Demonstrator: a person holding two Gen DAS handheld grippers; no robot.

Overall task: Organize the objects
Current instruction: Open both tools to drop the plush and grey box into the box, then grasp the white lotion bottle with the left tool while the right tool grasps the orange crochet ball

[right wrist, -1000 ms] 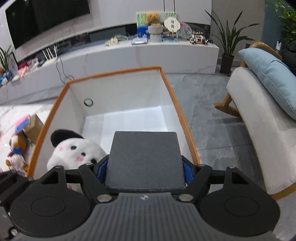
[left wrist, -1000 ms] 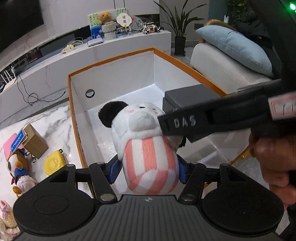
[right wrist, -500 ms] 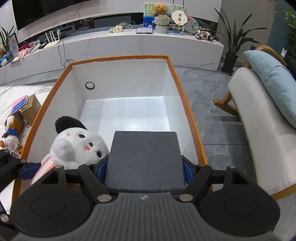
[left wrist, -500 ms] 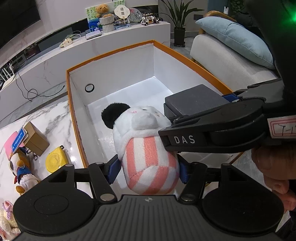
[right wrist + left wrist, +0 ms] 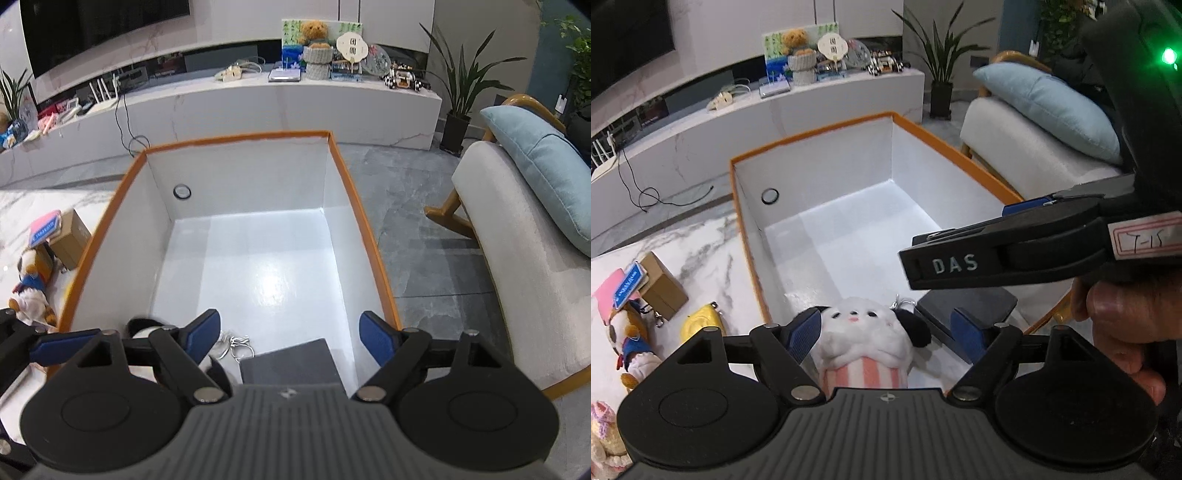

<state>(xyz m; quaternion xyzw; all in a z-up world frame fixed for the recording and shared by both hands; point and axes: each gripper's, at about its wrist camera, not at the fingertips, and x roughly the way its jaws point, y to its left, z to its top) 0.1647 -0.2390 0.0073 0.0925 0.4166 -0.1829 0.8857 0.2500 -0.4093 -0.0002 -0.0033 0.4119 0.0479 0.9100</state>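
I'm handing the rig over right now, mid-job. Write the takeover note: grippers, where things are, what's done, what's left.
Left gripper: jaws opening, panda plush between them, pads clear of it.
Right gripper: jaws opening, nothing gripped; dark grey box below.
Done: plush and grey box lie at the near end of the orange-rimmed bin.
Left: on the marble table, brown box, yellow item, duck plush, and a pink knitted toy.

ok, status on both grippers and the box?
Left gripper opening, panda plush loose between. Right gripper opening, dark block dropped. Both in orange box. Nothing blocking.
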